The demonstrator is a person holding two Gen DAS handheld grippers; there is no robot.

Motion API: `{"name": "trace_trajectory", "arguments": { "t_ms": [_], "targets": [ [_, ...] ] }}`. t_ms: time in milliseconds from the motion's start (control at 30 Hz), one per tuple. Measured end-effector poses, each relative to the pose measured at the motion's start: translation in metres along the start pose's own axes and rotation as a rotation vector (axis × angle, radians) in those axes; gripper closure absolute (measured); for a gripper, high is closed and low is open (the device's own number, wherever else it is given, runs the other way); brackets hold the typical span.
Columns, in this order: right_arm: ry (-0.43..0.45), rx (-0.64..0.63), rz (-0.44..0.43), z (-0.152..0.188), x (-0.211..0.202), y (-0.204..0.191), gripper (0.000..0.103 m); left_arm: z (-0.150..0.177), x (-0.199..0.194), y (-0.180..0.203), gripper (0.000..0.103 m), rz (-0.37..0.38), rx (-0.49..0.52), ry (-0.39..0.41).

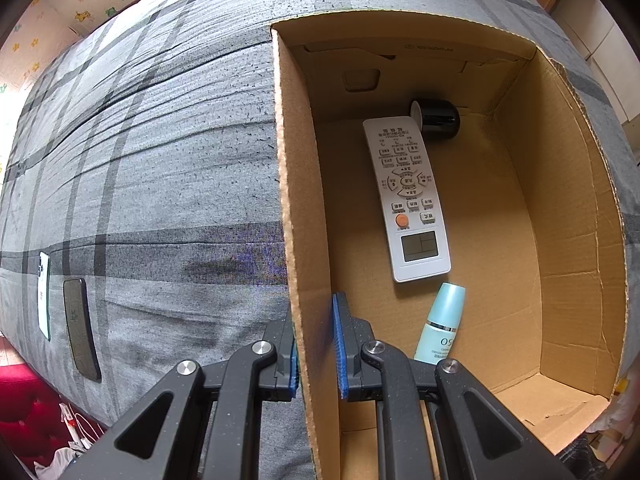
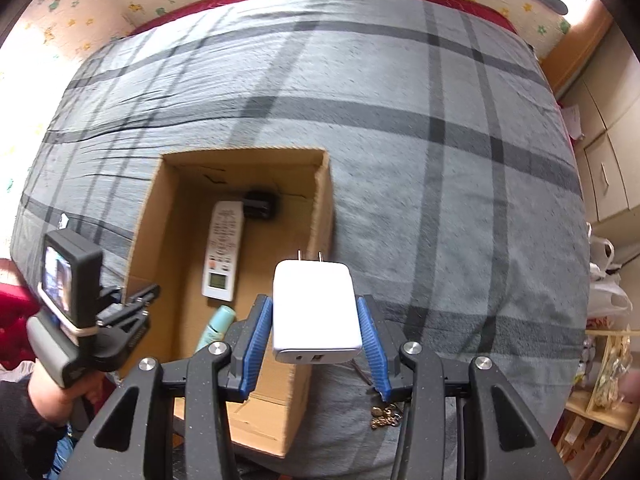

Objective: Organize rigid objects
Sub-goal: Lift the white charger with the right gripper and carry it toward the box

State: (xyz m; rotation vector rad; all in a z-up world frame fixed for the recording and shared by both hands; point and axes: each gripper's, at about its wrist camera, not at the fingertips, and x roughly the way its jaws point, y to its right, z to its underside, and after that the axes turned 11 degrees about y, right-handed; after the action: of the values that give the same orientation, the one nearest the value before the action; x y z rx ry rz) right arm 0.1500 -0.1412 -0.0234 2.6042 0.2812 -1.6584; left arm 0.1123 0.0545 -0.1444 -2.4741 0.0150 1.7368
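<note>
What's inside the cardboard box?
Inside the cardboard box lie a white remote control, a black cylinder at its far end, and a pale blue bottle. The left gripper hides the bottle's bottom and the near corner.

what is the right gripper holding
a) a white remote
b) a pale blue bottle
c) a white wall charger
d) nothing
c: the right gripper has its blue pads pressed on both sides of the white wall charger, prongs pointing away, while the remote and the pale blue bottle lie inside the cardboard box.
</note>
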Motion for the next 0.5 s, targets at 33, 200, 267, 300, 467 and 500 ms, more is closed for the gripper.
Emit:
{"name": "trace_trajectory", "arguments": {
  "t_ms": [33, 200, 267, 300, 467, 500],
  "targets": [
    [0.004, -0.008, -0.010, -0.003, -0.001, -0.005, 0.056, 0.000, 0.000, 0.000, 0.089, 0.000, 0.000, 0.000],
    [0.004, -0.042, -0.038, -0.012, 0.002, -0.026, 0.056, -0.001, 0.001, -0.002, 0.089, 0.005, -0.006, -0.005],
    [-0.001, -0.060, -0.045, -0.014, 0.007, -0.034, 0.056, -0.001, 0.001, -0.003, 0.089, 0.007, -0.006, -0.005],
    [-0.006, -0.070, -0.051, -0.015, 0.010, -0.039, 0.056, -0.001, 0.000, -0.003, 0.089, 0.008, -0.006, -0.005],
    [-0.030, -0.114, -0.062, -0.017, 0.027, -0.058, 0.056, -0.001, 0.001, -0.005, 0.089, 0.014, -0.011, -0.006],
    [-0.040, -0.128, -0.063, -0.016, 0.034, -0.063, 0.056, -0.001, 0.002, -0.005, 0.089, 0.014, -0.011, -0.007]
  ]
}}
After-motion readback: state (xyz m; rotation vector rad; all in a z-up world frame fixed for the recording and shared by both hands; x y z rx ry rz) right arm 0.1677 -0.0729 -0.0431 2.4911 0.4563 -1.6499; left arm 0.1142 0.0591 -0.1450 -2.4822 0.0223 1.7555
